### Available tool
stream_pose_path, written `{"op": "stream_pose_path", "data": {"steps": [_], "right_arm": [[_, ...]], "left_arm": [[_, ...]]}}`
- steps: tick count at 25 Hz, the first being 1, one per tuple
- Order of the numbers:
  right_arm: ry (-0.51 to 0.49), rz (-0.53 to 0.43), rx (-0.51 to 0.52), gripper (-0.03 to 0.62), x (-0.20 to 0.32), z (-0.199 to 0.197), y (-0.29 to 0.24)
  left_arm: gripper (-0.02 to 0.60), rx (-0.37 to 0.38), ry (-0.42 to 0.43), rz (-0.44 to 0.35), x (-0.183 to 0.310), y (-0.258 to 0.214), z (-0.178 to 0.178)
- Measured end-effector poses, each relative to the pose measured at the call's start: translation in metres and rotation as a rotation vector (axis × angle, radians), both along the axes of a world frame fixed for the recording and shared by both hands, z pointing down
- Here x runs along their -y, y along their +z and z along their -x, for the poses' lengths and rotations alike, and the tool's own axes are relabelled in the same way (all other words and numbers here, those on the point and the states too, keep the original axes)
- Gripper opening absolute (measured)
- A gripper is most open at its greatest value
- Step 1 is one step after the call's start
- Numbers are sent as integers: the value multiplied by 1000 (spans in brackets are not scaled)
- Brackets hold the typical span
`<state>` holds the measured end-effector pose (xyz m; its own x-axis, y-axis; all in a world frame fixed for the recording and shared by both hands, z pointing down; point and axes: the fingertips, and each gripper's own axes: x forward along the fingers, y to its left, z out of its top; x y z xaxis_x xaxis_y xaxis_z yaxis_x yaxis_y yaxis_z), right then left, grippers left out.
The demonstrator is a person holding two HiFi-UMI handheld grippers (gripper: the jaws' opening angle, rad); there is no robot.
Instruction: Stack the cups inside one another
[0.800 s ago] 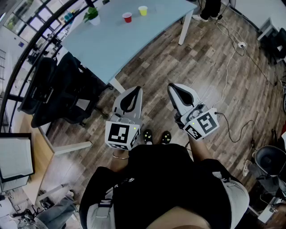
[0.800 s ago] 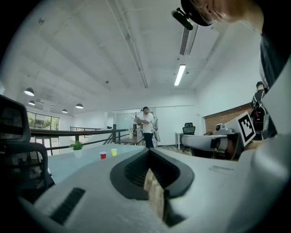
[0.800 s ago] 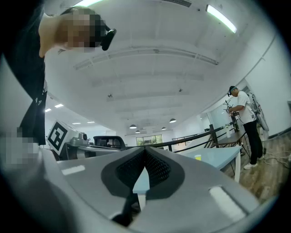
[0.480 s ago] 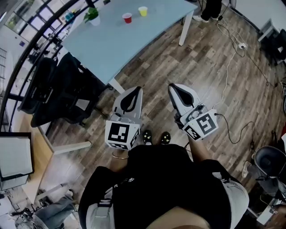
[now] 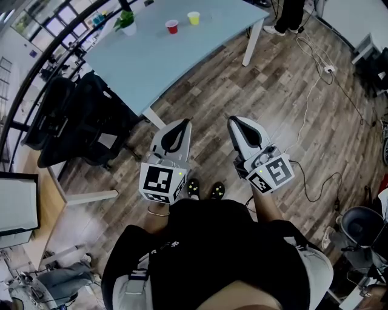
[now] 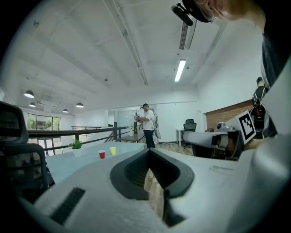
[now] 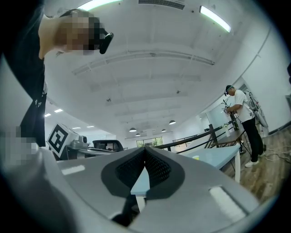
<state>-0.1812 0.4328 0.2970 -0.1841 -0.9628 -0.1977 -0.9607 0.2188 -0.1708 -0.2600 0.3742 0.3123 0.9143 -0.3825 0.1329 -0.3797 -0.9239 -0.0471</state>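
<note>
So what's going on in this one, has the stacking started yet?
Not yet. A person stands well back from the table, holding the left tongs and right tongs out in front, both shut and empty. The red cup and yellow cup sit apart, side by side, at the table's far end near a plant. The cups are not stacked.
</note>
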Motion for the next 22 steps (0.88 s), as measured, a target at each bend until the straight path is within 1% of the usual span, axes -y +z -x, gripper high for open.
{"op": "stream_pose_path", "data": {"steps": [6,11,16,22], "right_arm": [[-10,-4,-19,5,-14,-16,5],[-32,-8,-59,5,-21,-28,3],[-49,-8,-30,5,-26,-29,8],[-28,4,-17,5,-26,-39,14]], "left_arm": [[-8,1,-15,14,-13,7,-16],[-8,4,-17,7,-25,10,-28],[-8,13,-15,10,-26,13,-30],[-8,0,12,1,-21,11,-46]]}}
